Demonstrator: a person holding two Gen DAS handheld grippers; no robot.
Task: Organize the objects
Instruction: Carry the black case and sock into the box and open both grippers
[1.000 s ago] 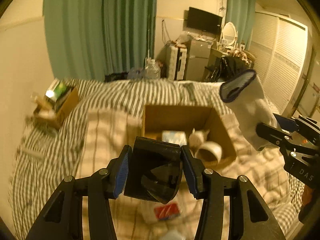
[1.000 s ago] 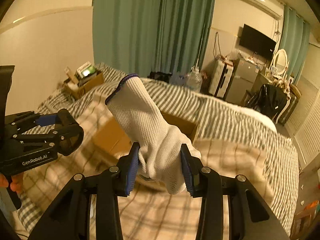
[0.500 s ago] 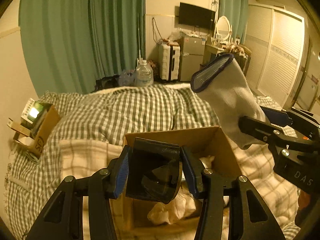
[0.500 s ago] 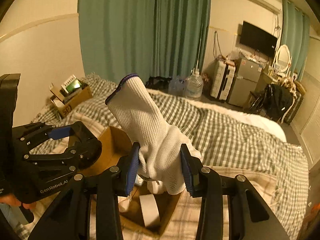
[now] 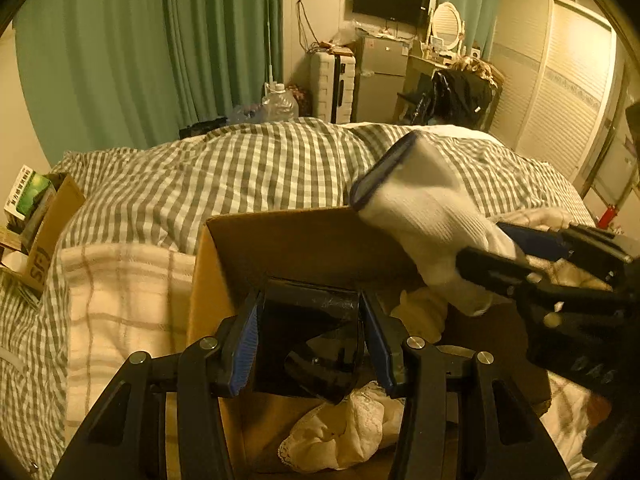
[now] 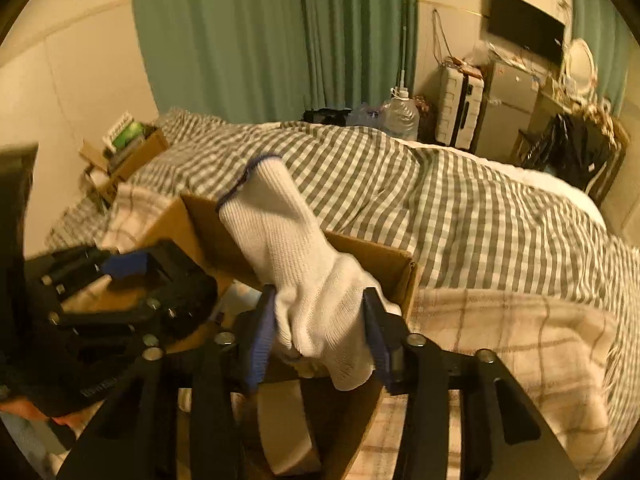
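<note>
My left gripper (image 5: pixel 310 344) is shut on a dark glossy black object (image 5: pixel 308 344) and holds it over the open cardboard box (image 5: pixel 304 240) on the bed. My right gripper (image 6: pixel 320 340) is shut on a white knit glove with a blue cuff (image 6: pixel 288 264), also over the box (image 6: pixel 384 260). The glove (image 5: pixel 424 216) and right gripper (image 5: pixel 560 280) show at the right of the left wrist view. The left gripper (image 6: pixel 120 280) shows at the left of the right wrist view. White cloth (image 5: pixel 344 432) lies inside the box.
The box sits on a cream plaid blanket (image 5: pixel 120 300) over a grey checked duvet (image 5: pixel 260 168). A smaller cardboard box with books (image 5: pixel 36 220) stands at the bed's left edge. Green curtains, a water jug (image 5: pixel 278 102) and furniture are behind the bed.
Both grippers have moved forward and down over the cardboard box, which now fills the lower view. The glove has tilted lower toward the box. Both grips are unchanged.
</note>
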